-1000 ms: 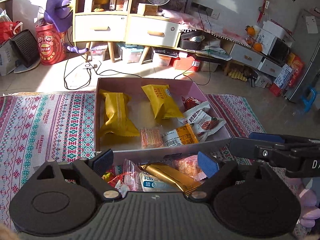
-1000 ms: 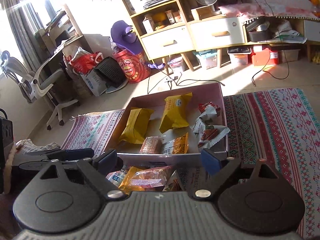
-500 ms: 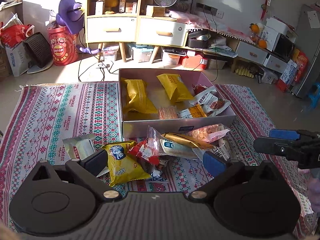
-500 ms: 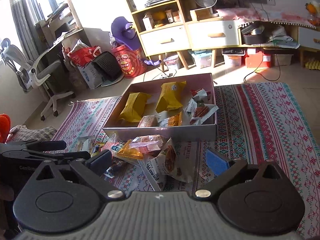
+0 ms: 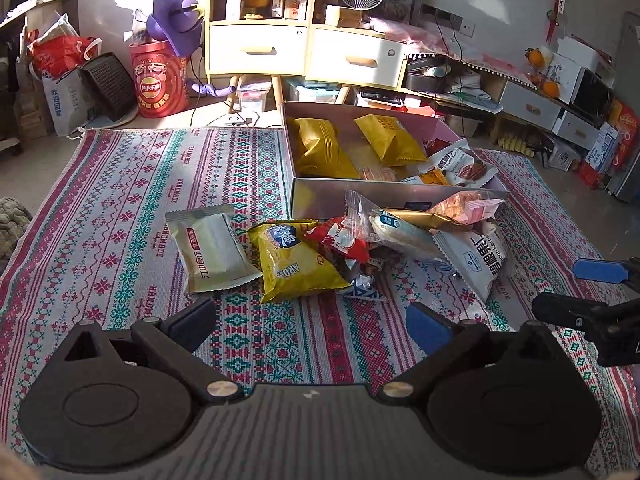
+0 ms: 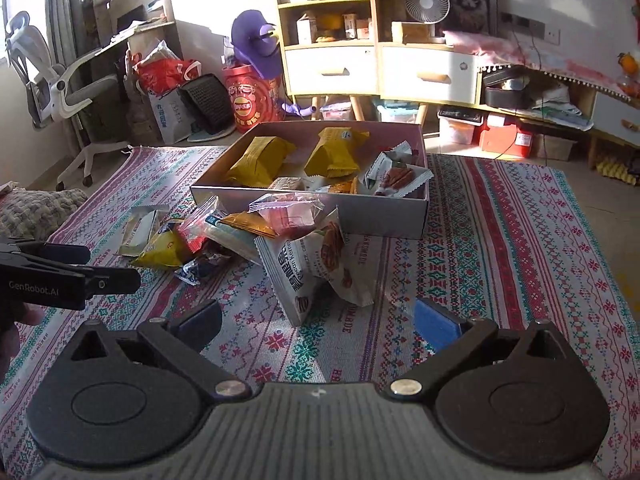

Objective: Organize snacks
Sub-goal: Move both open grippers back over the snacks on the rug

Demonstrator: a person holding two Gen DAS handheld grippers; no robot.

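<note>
A pink box (image 5: 384,196) (image 6: 380,216) on the patterned rug holds two yellow packets (image 5: 320,148) and several small snacks. A pile of loose snacks lies on the rug in front of it: a pale bread packet (image 5: 212,248), a yellow chip bag (image 5: 292,264), a red packet (image 5: 340,238), a white nut packet (image 5: 480,256) (image 6: 296,272). My left gripper (image 5: 310,322) is open and empty, held back from the pile. My right gripper (image 6: 318,320) is open and empty, just short of the white nut packet.
The rug (image 5: 120,208) covers the floor around the box. Cabinets with drawers (image 5: 304,52), a red Lay's tub (image 5: 160,80) and bags stand behind. An office chair (image 6: 52,80) is at far left. The other gripper shows at each view's edge (image 5: 592,312) (image 6: 60,276).
Both grippers have pulled back and up from the box and pile. The whole pile and more of the rug are in view now. Both stay open and empty.
</note>
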